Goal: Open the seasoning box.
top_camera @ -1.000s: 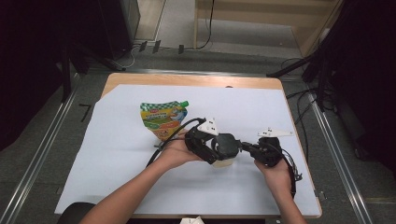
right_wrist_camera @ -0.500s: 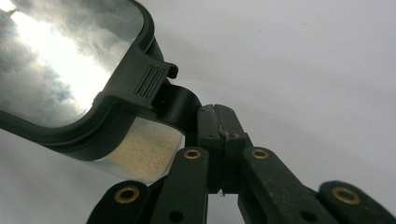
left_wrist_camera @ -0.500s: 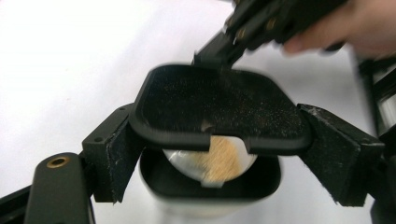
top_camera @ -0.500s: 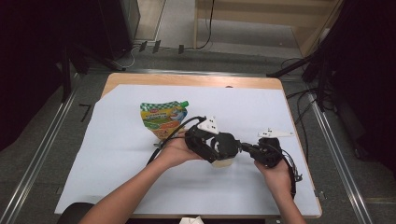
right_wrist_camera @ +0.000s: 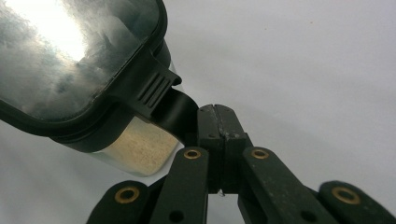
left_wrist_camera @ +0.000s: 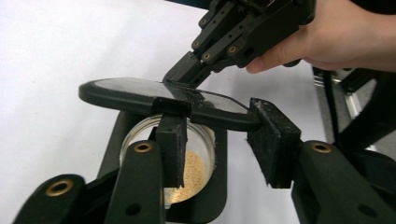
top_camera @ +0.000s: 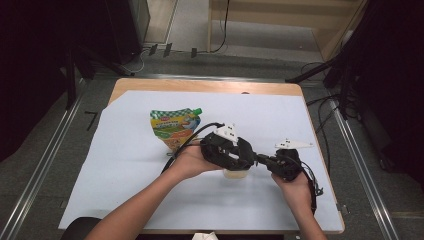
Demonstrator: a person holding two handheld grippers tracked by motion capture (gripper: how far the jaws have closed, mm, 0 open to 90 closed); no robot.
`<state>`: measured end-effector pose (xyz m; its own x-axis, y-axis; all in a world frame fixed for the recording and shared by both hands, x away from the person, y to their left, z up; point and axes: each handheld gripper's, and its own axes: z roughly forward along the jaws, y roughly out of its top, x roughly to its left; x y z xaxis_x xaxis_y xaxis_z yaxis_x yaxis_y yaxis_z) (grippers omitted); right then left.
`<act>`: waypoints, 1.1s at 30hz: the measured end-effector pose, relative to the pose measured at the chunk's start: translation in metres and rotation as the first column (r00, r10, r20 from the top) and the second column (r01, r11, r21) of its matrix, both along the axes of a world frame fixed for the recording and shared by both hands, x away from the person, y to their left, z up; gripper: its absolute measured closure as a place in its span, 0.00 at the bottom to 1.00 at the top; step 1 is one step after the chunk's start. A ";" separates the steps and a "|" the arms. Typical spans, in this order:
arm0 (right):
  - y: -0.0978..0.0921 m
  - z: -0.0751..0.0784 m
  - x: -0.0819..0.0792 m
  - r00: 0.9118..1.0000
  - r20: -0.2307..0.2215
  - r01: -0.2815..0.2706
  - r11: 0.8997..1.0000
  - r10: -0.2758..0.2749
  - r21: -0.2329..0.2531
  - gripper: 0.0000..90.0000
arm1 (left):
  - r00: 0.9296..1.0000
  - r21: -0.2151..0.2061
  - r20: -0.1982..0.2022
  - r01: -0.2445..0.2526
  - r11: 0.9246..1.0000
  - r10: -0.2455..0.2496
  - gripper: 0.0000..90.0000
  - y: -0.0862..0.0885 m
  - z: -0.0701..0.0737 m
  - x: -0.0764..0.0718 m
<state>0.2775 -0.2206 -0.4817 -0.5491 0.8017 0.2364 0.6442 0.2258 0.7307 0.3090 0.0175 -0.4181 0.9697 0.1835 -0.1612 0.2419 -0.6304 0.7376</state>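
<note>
Left hand-held gripper [top_camera: 239, 161] hides most of the jar [top_camera: 236, 173].

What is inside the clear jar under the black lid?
The jar holds tan powder or granules low down, under the raised lid. The jaws and lid hide part of the inside.

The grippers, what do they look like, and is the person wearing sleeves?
Both are black, with linked jaw arms pinned by brass-coloured rivets. The left gripper and right gripper each carry a pale three-cornered plate on top and trail a black cable. Jaw pads are rough black blocks. Forearms are bare, no sleeves in view.
</note>
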 end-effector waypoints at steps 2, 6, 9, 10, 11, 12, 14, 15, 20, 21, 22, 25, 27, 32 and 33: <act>0.000 0.000 0.000 1.000 0.001 -0.002 1.000 0.002 0.001 1.00 | 1.000 0.002 -0.017 0.008 1.000 -0.008 0.69 -0.001 0.001 0.001; 0.000 0.000 -0.002 1.000 0.000 -0.007 1.000 0.007 -0.002 1.00 | 0.999 0.015 -0.030 0.023 1.000 -0.023 0.73 -0.003 0.004 0.001; 0.000 0.000 -0.002 1.000 0.000 -0.007 1.000 0.007 -0.003 1.00 | 0.999 0.013 -0.023 0.039 0.999 -0.039 0.79 -0.007 0.006 -0.001; 0.000 0.000 -0.002 1.000 -0.002 -0.006 1.000 0.006 -0.001 1.00 | 0.999 0.015 -0.017 0.049 0.999 -0.048 0.83 -0.009 0.008 -0.001; 0.000 0.000 -0.002 1.000 -0.002 -0.006 1.000 0.006 -0.001 1.00 | 0.998 0.016 -0.013 0.055 0.998 -0.055 0.83 -0.011 0.009 -0.001; 0.000 0.000 -0.003 1.000 -0.004 -0.009 1.000 0.009 -0.002 1.00 | 0.998 0.018 -0.010 0.059 0.998 -0.059 0.86 -0.013 0.010 -0.002; 0.000 0.001 -0.003 1.000 -0.006 -0.010 1.000 0.010 -0.001 1.00 | 0.997 0.021 -0.009 0.073 0.997 -0.073 0.87 -0.017 0.012 -0.001; 0.000 0.001 -0.003 1.000 -0.007 -0.011 1.000 0.011 -0.001 1.00 | 0.997 0.018 -0.010 0.077 0.997 -0.077 0.87 -0.020 0.012 -0.001; 0.000 0.000 -0.004 1.000 -0.001 -0.012 1.000 0.012 0.002 1.00 | 0.995 0.019 -0.035 0.096 0.995 -0.096 0.88 -0.030 0.012 0.003; 0.000 0.000 -0.004 1.000 -0.001 -0.012 1.000 0.012 0.002 1.00 | 0.994 0.017 -0.043 0.099 0.995 -0.098 0.88 -0.032 0.012 0.004; 0.000 0.000 -0.005 1.000 -0.004 -0.010 1.000 0.010 0.003 1.00 | 0.993 0.013 -0.051 0.104 0.994 -0.103 0.88 -0.033 0.011 0.005; 0.000 0.001 -0.005 1.000 -0.007 -0.012 1.000 0.012 0.005 1.00 | 0.992 -0.007 -0.063 0.113 0.994 -0.113 0.88 -0.035 0.009 0.008; 0.000 0.001 -0.006 1.000 0.000 -0.012 1.000 0.012 0.007 1.00 | 0.991 -0.018 -0.074 0.114 0.993 -0.115 0.89 -0.036 0.007 0.009; 0.001 0.001 -0.007 1.000 -0.001 -0.016 1.000 0.016 0.011 1.00 | 0.990 -0.022 -0.073 0.115 0.993 -0.117 0.90 -0.039 0.005 0.011; 0.002 0.002 -0.007 1.000 -0.004 -0.021 1.000 0.021 0.012 1.00 | 0.991 -0.018 -0.073 0.112 0.994 -0.113 0.89 -0.038 0.005 0.012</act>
